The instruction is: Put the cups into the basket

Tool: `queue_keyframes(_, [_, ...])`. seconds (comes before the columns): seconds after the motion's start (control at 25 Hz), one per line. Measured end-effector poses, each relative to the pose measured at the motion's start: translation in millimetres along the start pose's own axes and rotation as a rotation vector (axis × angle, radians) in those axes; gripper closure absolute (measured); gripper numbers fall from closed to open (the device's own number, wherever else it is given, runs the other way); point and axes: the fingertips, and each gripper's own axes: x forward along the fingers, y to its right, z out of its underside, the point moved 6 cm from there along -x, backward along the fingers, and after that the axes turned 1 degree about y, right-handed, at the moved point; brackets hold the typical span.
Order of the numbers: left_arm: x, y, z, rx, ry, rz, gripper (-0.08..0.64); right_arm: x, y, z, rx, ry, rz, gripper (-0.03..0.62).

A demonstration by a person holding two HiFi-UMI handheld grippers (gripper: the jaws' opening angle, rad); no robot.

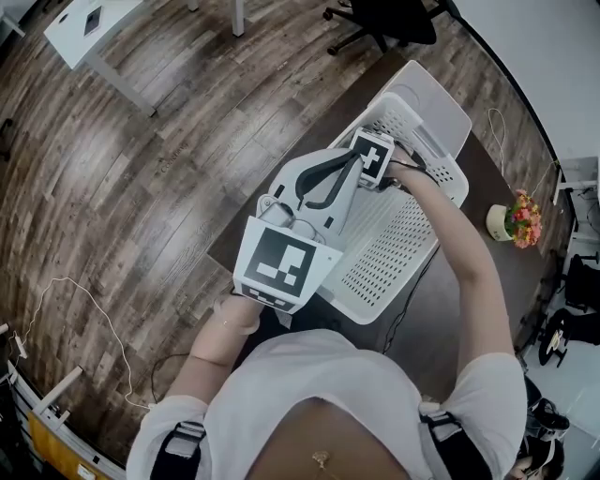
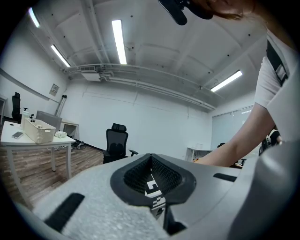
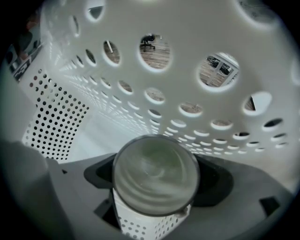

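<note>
The white perforated basket (image 1: 394, 234) lies on the dark table (image 1: 445, 309). My right gripper (image 1: 380, 173) reaches down into it; in the head view its jaws are hidden under its marker cube. In the right gripper view, the right gripper (image 3: 157, 187) is shut on a clear glass cup (image 3: 154, 171), seen end-on, close to the basket's holed wall (image 3: 140, 70). My left gripper (image 1: 342, 173) is held up above the basket's near-left side. In its own view the left gripper (image 2: 150, 158) has its black pads meeting at the tips, with nothing between them.
A small pot of flowers (image 1: 514, 220) stands on the table to the right of the basket. A black office chair (image 1: 384, 19) and a white desk (image 1: 94, 28) stand on the wood floor beyond. A cable (image 1: 84, 300) trails on the floor at left.
</note>
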Motion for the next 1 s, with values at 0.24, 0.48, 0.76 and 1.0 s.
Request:
queue_keyframes(0.24, [1.1, -6.7, -0.1, -0.007, 0.012, -0.006, 0.549, -7.6, 0.4, -4.2, 0.024, 0.053, 0.011, 0.149])
queue_keyframes(0.48, [-2.9, -9.1, 3.5, -0.005, -0.002, -0.046, 0.549, -54.5, 1.9, -4.2, 0.082, 0.232, 0.165, 0.146])
queue_keyframes(0.76, [5.8, -1.2, 1.7, 0.009, -0.022, -0.071, 0.549, -142.0, -23.2, 16.8, 0.342, 0.594, 0.353, 0.148])
queue_keyframes(1.0, [20.4, 25.2, -5.8, 0.002, 0.009, -0.042, 0.549, -212.2, -67.1, 44.6, 0.478, 0.972, 0.810, 0.574])
